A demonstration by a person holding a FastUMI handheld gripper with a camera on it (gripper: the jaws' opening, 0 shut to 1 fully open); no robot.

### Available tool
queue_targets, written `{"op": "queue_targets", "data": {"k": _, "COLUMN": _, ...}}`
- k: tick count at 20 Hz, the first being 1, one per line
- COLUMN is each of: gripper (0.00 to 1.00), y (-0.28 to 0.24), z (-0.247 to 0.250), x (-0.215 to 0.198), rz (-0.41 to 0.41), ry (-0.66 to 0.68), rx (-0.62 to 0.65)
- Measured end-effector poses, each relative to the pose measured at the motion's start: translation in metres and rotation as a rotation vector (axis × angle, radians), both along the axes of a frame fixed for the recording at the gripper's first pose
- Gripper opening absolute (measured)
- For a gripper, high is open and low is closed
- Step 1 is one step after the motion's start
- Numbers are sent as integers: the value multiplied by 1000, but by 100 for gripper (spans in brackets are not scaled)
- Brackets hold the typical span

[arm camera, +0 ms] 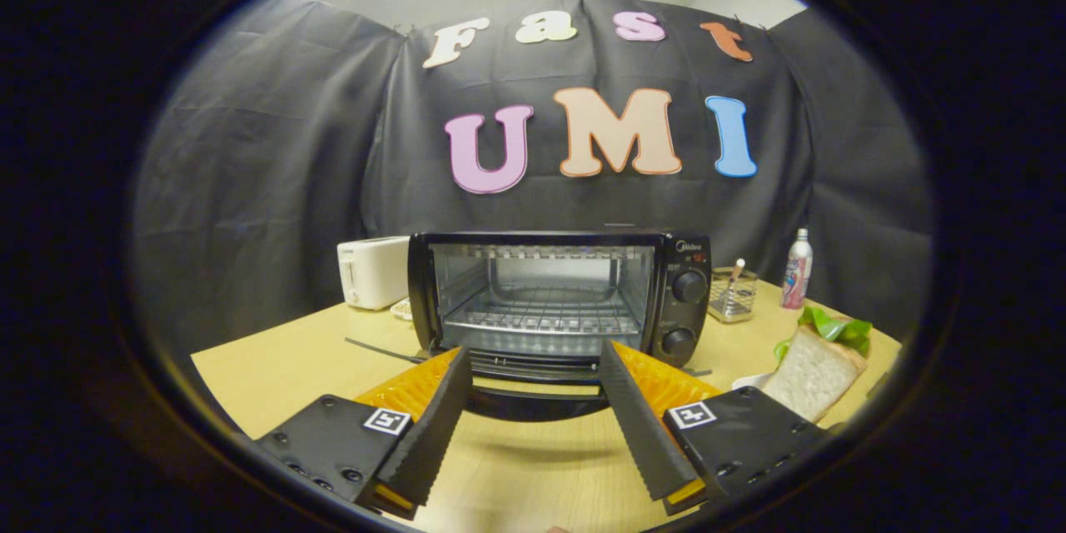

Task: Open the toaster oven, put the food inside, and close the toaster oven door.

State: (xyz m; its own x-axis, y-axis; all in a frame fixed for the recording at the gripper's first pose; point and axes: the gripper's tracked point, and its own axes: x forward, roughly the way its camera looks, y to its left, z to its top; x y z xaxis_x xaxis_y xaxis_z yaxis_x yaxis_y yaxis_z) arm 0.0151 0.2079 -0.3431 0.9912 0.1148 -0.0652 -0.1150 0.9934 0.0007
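A black toaster oven [556,300] stands on the wooden table, just ahead of my fingers. Its door [533,366] hangs down flat toward me, with the dark handle [533,406] nearest, and the wire rack [541,318] inside is bare. My gripper [534,350] is open, its two fingertips spread on either side of the lowered door with nothing between them. A slice of white bread [812,371] lies off to the right of the fingers on a white plate [747,381], with green leaves [835,326] behind it.
A white pop-up toaster [372,271] sits left of the oven. To the oven's right stand a small wire basket [733,296] and a spray bottle [797,260]. The tan table [275,366] stretches left of my fingers. Black cloth walls close the back.
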Motion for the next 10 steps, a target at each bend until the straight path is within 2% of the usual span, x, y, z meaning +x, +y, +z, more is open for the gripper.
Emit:
{"op": "queue_targets", "data": {"k": 5, "gripper": 96, "y": 1, "z": -27, "x": -7, "rz": 24, "ry": 111, "rx": 10}}
{"op": "queue_targets", "data": {"k": 10, "gripper": 93, "y": -5, "z": -63, "x": -5, "rz": 34, "ry": 244, "rx": 91}}
